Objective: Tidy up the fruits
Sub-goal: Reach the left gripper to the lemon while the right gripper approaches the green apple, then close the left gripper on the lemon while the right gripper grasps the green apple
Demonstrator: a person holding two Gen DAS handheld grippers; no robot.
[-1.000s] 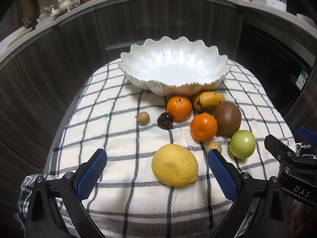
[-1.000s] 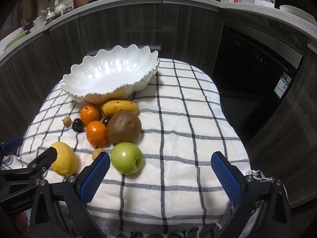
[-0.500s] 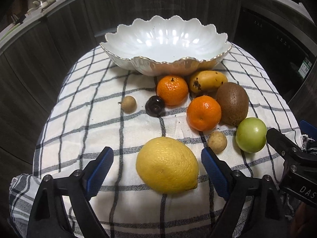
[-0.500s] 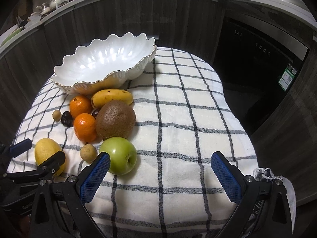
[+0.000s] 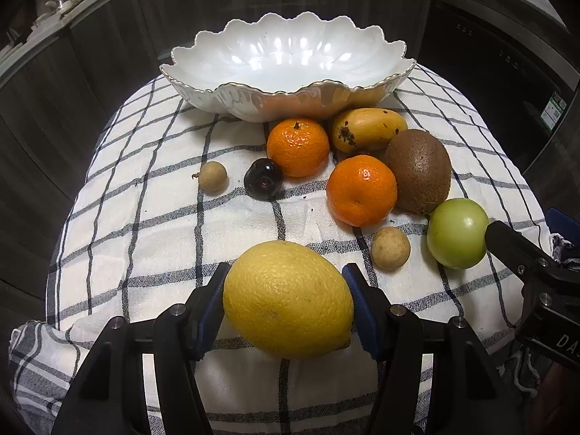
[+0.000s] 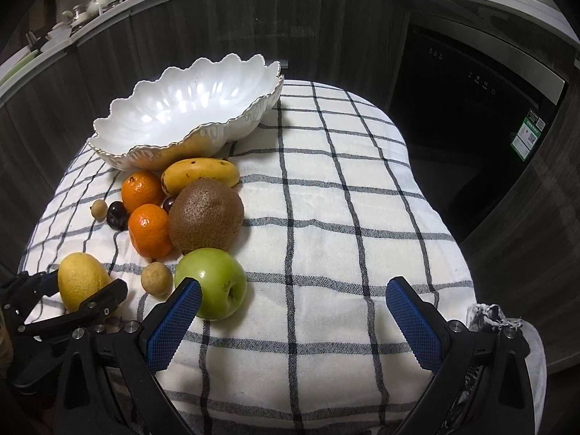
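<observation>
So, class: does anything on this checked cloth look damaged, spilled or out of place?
Only small things: the mango has a dark blemish near one end, and dark crumbs dot the cloth beside the cherry. The bowl is empty.

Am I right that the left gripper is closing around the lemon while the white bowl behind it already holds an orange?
Not quite. The bowl is empty: both wrist views show only its bare white inside, and both oranges lie on the cloth in front of it. The rest holds: the left gripper is closing with the lemon between its jaws.
</observation>
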